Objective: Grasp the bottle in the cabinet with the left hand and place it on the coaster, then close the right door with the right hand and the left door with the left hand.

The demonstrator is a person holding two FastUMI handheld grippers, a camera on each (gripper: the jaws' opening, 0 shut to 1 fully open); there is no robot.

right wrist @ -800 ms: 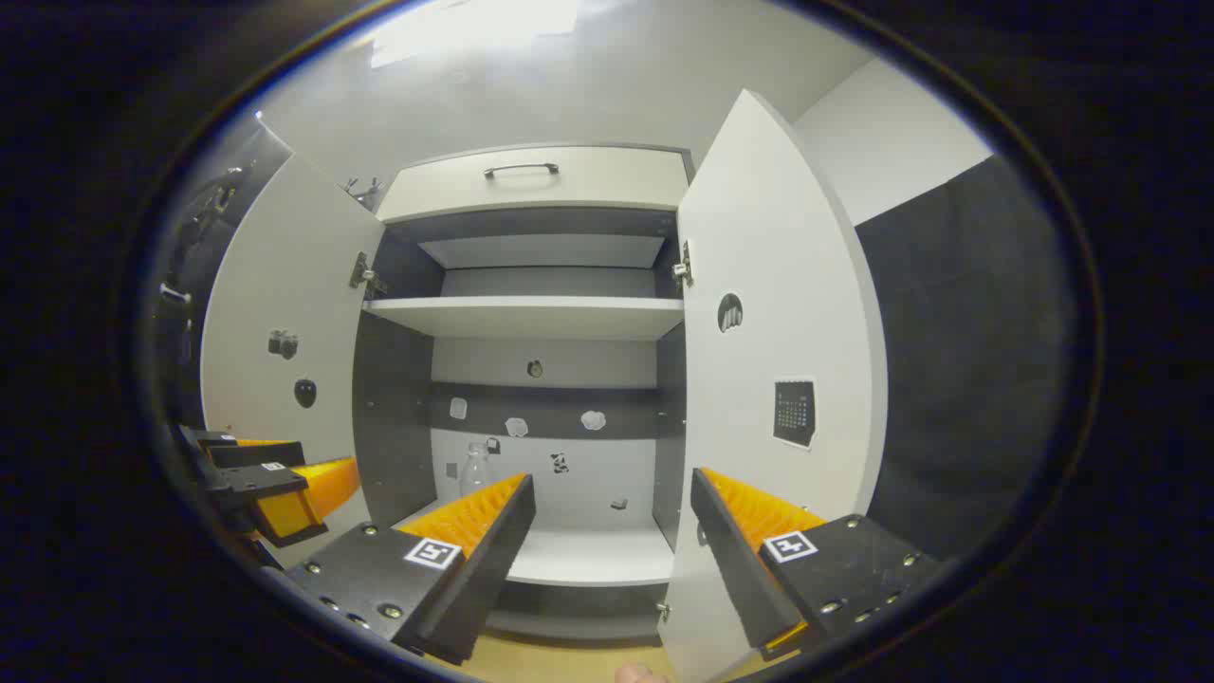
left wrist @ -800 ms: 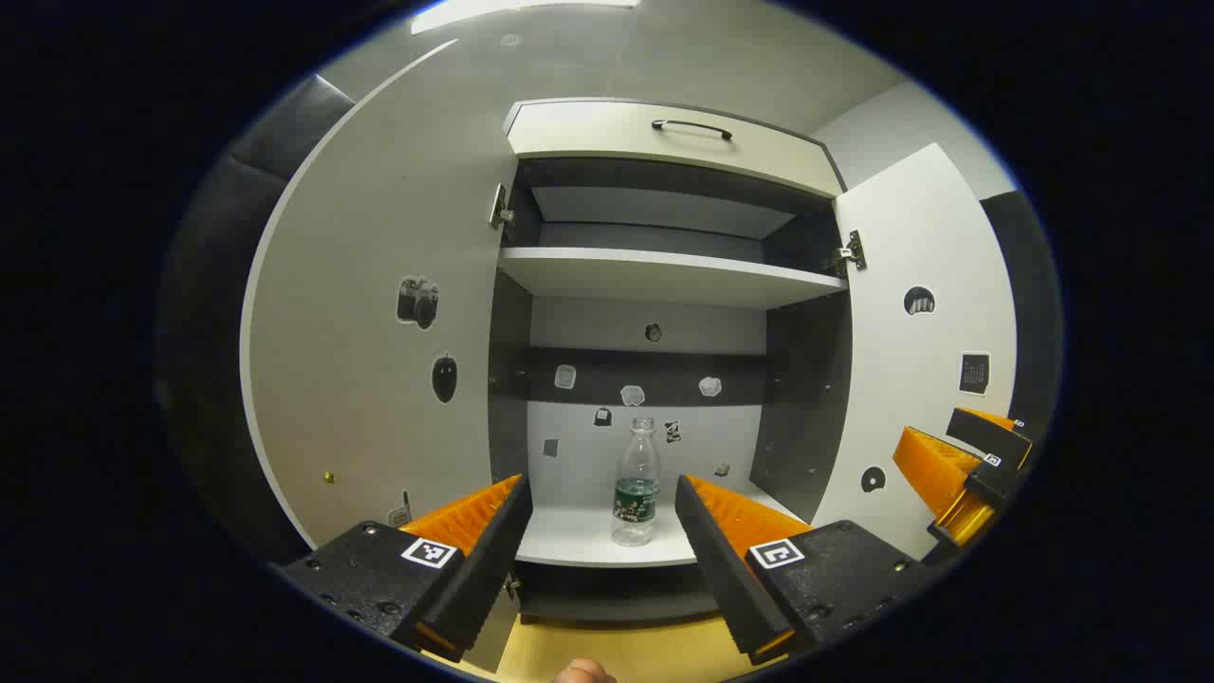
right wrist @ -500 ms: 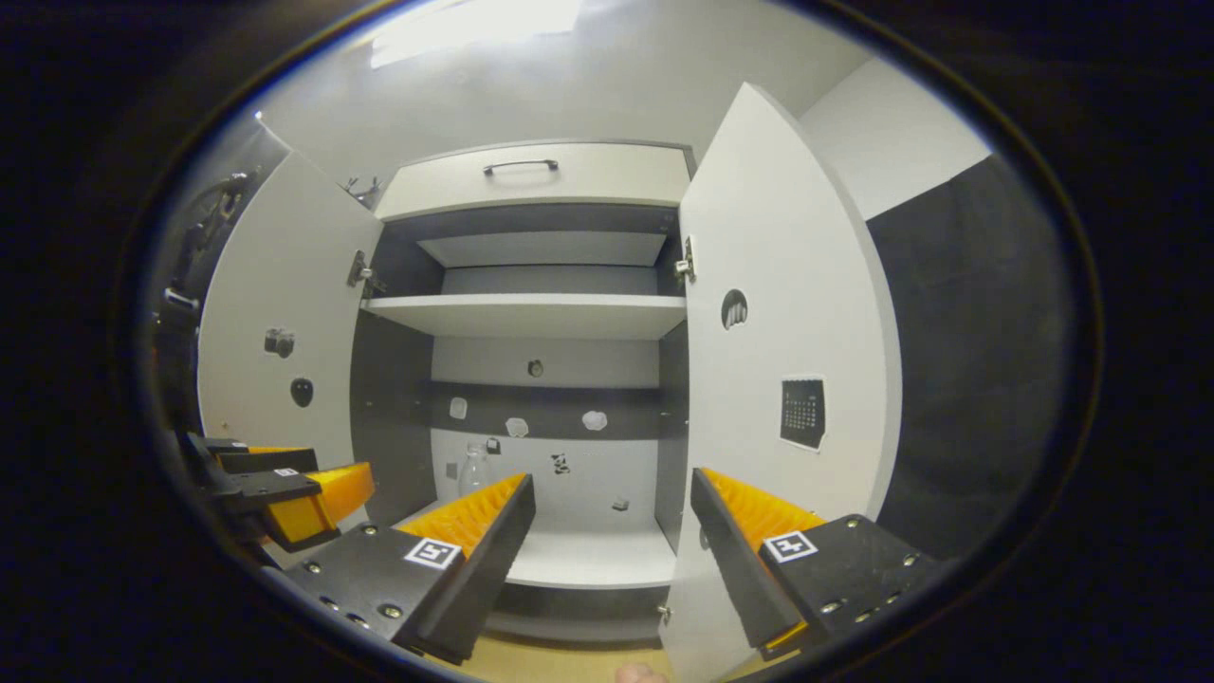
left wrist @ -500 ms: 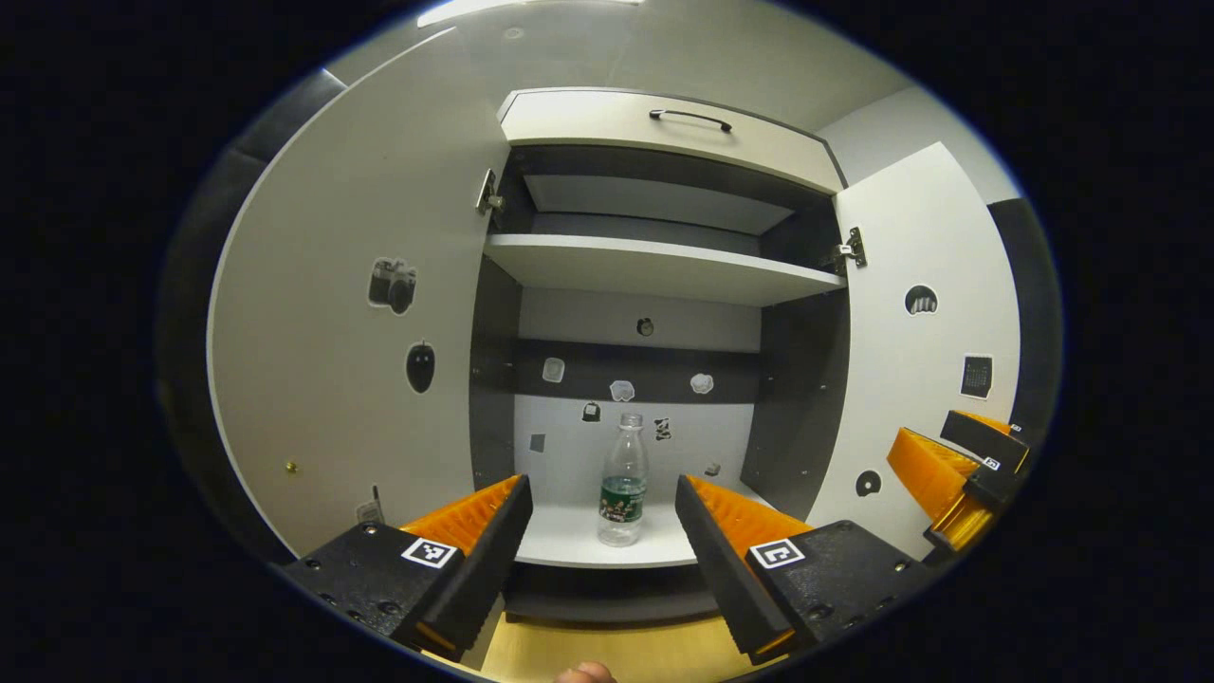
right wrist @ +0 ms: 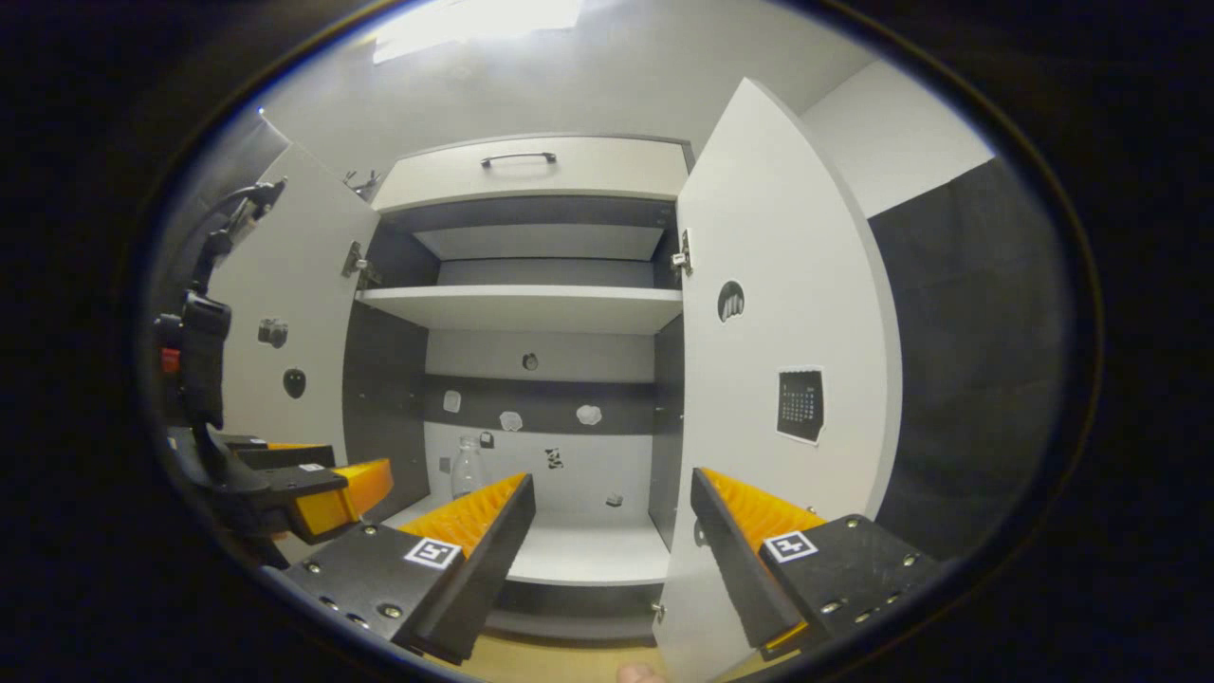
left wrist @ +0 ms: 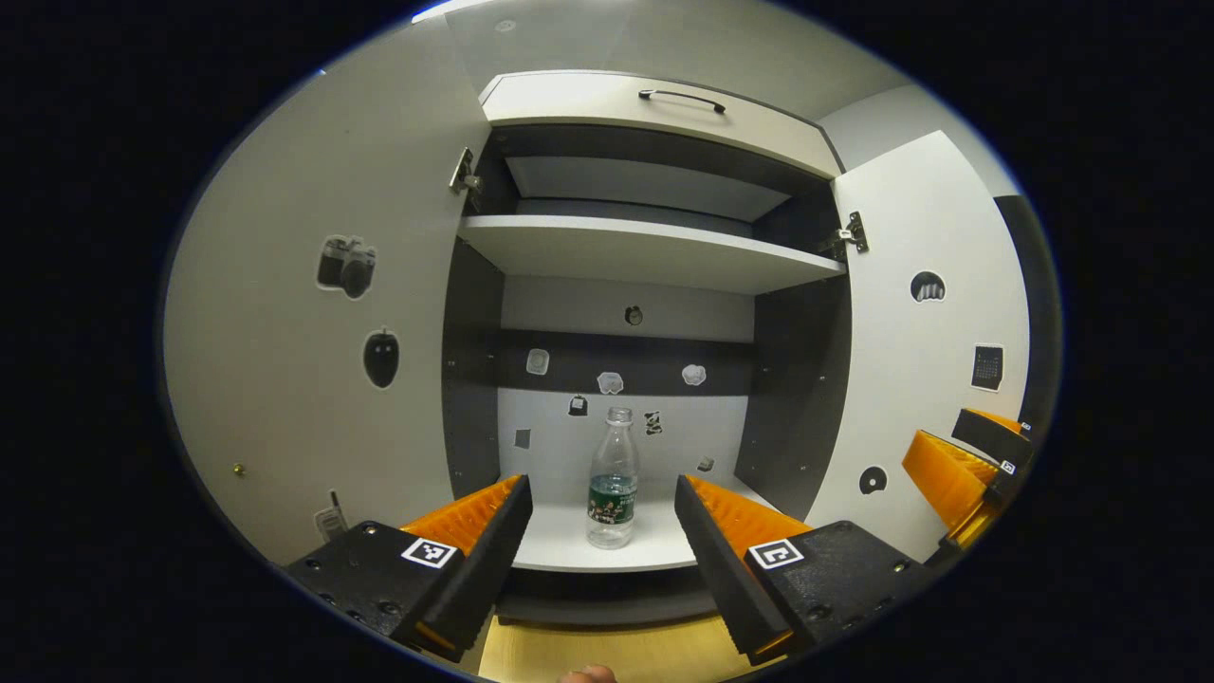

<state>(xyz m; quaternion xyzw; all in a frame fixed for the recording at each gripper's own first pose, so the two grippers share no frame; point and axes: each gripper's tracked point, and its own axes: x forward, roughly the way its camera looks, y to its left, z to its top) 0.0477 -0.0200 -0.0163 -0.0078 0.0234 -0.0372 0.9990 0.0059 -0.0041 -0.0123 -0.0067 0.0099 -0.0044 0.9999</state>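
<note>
A clear plastic bottle [left wrist: 612, 479] with a green label stands upright on the cabinet's lower shelf [left wrist: 607, 550]. My left gripper [left wrist: 599, 503] is open in front of the cabinet, and the bottle shows between its orange fingers, farther off. Both white doors are swung open: the left door [left wrist: 313, 313] and the right door [left wrist: 925, 360]. My right gripper [right wrist: 612, 503] is open near the edge of the right door [right wrist: 768, 379]. In the right gripper view the bottle's top [right wrist: 467, 470] peeks over the left finger, and the left gripper [right wrist: 303, 484] shows at the left.
An upper shelf [left wrist: 645, 251] spans the cabinet, below a top flap with a black handle [left wrist: 681, 97]. Small stickers dot the back wall and both doors. A wooden surface [left wrist: 607, 655] lies beneath the cabinet. The right gripper [left wrist: 967, 465] shows at the right edge of the left gripper view.
My left gripper has moved closer to the cabinet, so the bottle and left door look larger. The right gripper has barely shifted. Both stay open.
</note>
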